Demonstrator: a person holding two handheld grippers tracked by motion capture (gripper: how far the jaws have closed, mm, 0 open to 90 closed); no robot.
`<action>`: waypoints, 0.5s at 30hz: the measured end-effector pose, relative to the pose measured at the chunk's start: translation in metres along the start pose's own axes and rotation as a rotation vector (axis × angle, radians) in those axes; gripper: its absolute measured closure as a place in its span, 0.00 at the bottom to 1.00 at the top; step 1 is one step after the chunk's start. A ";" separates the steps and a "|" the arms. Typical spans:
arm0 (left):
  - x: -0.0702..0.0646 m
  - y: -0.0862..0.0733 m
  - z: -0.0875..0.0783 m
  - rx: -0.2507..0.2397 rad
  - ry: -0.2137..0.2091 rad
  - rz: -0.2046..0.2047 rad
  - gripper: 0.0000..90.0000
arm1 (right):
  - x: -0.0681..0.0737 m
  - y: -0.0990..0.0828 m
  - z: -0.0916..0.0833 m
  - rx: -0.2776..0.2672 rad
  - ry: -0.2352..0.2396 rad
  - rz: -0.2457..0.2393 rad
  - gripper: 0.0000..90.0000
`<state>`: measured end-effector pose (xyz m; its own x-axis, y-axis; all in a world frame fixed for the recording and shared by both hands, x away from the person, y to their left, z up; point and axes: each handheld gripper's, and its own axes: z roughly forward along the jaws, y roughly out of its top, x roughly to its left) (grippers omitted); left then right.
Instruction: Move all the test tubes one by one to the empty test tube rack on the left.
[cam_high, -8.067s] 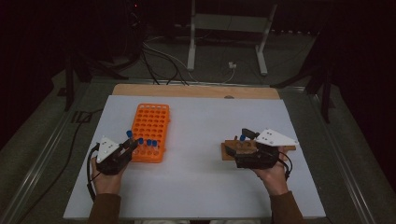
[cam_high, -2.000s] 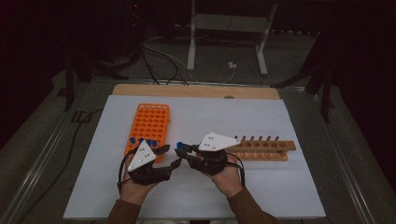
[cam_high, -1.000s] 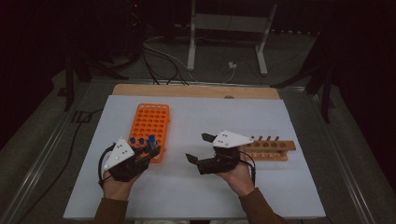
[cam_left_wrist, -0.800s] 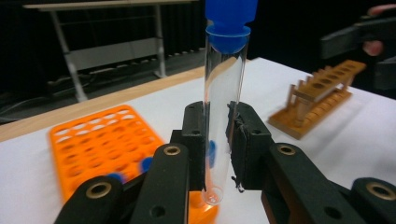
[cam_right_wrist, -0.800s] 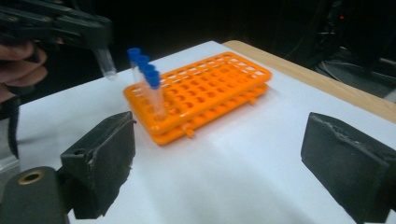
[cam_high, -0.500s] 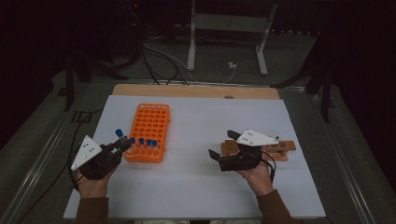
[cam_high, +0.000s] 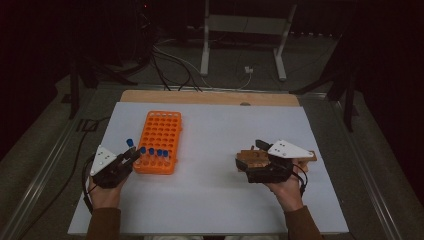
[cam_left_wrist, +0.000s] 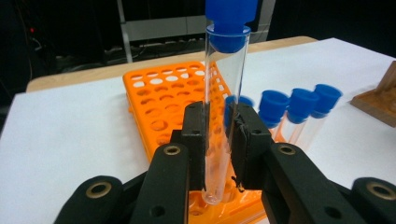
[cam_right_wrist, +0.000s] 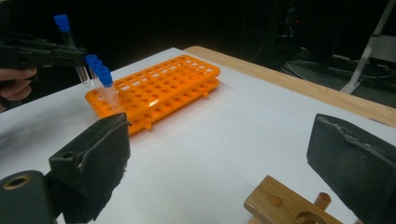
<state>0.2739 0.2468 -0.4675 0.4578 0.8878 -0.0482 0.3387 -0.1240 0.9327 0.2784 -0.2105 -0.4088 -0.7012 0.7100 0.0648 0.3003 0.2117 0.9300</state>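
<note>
Two tongs – left tongs (cam_left_wrist: 217, 140) clamped on blue-capped tube (cam_left_wrist: 223, 112) over orange rack (cam_left_wrist: 177, 98), right tongs (cam_right_wrist: 224, 158) wide open, empty.

Open white table (cam_high: 210, 165) between orange rack (cam_high: 159, 137) and wooden rack (cam_high: 252, 159)

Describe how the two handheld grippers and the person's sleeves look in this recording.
Both the left gripper and the right gripper are black, with flat linked arms pinned by metal-ringed pivots and blocky black pads at the jaw ends. Each carries a pale grey three-cornered plate with small dark dots, and a thin black cable trails from it. The sleeves are brown.
</note>
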 end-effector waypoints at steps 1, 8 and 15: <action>0.001 -0.001 0.002 0.009 0.007 0.001 0.86 | -0.001 0.000 0.000 0.000 -0.001 0.000 0.07; 0.004 -0.011 0.015 0.063 0.022 -0.003 0.86 | -0.002 0.000 -0.002 -0.005 -0.006 0.002 0.08; 0.005 -0.017 0.020 0.108 0.039 0.005 0.86 | -0.004 -0.002 -0.004 -0.008 -0.006 0.004 0.08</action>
<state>0.2864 0.2444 -0.4907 0.4285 0.9031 -0.0277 0.4240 -0.1740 0.8888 0.2780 -0.2163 -0.4091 -0.6961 0.7148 0.0667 0.2983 0.2035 0.9325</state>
